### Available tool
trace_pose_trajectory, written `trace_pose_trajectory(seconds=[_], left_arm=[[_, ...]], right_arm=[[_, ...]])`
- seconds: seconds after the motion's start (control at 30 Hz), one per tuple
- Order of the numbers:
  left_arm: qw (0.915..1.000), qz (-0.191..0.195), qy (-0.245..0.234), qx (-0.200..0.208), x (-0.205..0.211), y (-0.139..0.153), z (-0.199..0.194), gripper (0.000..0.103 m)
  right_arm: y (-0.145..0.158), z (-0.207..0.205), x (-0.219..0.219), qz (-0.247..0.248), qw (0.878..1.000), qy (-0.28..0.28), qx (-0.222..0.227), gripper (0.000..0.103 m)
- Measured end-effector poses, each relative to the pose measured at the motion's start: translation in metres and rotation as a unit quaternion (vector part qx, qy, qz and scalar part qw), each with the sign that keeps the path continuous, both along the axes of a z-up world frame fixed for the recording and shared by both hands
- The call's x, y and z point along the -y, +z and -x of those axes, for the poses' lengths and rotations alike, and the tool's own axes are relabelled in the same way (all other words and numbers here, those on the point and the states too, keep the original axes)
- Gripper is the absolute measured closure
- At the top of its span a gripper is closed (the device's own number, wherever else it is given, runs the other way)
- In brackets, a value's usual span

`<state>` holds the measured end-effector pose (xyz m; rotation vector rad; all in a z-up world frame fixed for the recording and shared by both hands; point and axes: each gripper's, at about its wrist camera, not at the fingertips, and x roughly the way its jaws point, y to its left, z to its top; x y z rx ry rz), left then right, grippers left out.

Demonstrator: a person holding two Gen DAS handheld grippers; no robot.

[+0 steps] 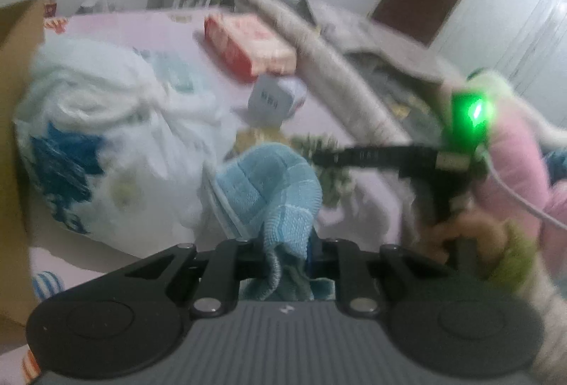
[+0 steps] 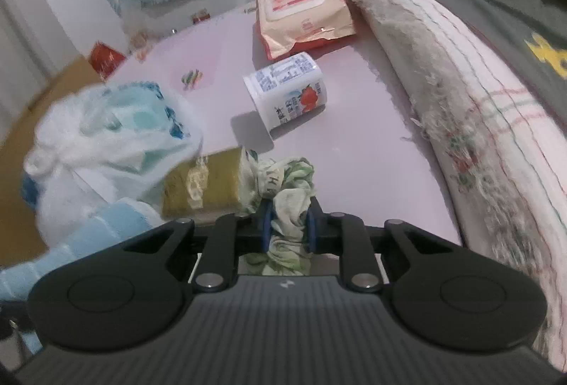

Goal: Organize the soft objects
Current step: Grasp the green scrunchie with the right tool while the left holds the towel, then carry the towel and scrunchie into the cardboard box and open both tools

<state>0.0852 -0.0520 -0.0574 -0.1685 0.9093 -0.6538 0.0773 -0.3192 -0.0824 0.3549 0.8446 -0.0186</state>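
Left hand-held gripper [image 1: 287, 255] is clamped on a light blue terry cloth [image 1: 264, 186] bunched above the pink tabletop [image 1: 149, 27]. Right hand-held gripper [image 2: 287, 225] pinches a crumpled green-and-white rag [image 2: 288, 193], near a toppled white cup [image 2: 287, 89].

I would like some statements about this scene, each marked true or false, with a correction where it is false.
1. The left claw is shut on the light blue towel. True.
2. The right claw is open and holds nothing. False: it is shut on the white and green cloth.
3. The white cup stands upright on the pink table. False: it lies on its side.
4. The wipes pack lies on the table beyond the cup. True.
5. The white plastic bag hangs from the right claw. False: it rests on the table, apart from that claw.
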Motion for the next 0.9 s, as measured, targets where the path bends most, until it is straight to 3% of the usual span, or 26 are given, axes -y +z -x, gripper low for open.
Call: trace_pose_trajectory(seconds=[0.2, 0.3, 0.4, 0.53, 0.63, 0.73, 0.9], left_arm=[[0.9945, 0.065, 0.053, 0.063, -0.060, 0.056, 0.020, 0.086], [0.9865, 0.092, 0.094, 0.096, -0.097, 0.081, 0.028, 0.086], [0.9759, 0.096, 0.144, 0.133, -0.129, 0.100, 0.032, 0.086], [0.9622, 0.053, 0.214, 0.160, -0.160, 0.103, 0.029, 0.086], [0.9575, -0.020, 0.249, 0.144, -0.166, 0.087, 0.004, 0.085], [0.9593, -0.078, 0.251, 0.102, -0.171, 0.059, -0.023, 0.085], [0.9668, -0.119, 0.224, 0.031, -0.171, 0.021, -0.056, 0.085]], right_arm=[[0.044, 0.012, -0.001, -0.041, 0.998, 0.001, 0.044, 0.086], [0.070, 0.006, -0.017, -0.047, 0.996, 0.023, 0.070, 0.086], [0.093, -0.006, -0.041, -0.057, 0.992, 0.055, 0.094, 0.086], [0.115, -0.031, -0.080, -0.072, 0.985, 0.111, 0.108, 0.086], [0.122, -0.052, -0.110, -0.096, 0.978, 0.153, 0.105, 0.086], [0.131, -0.076, -0.143, -0.124, 0.968, 0.197, 0.095, 0.086], [0.147, -0.121, -0.207, -0.136, 0.950, 0.271, 0.070, 0.086]])
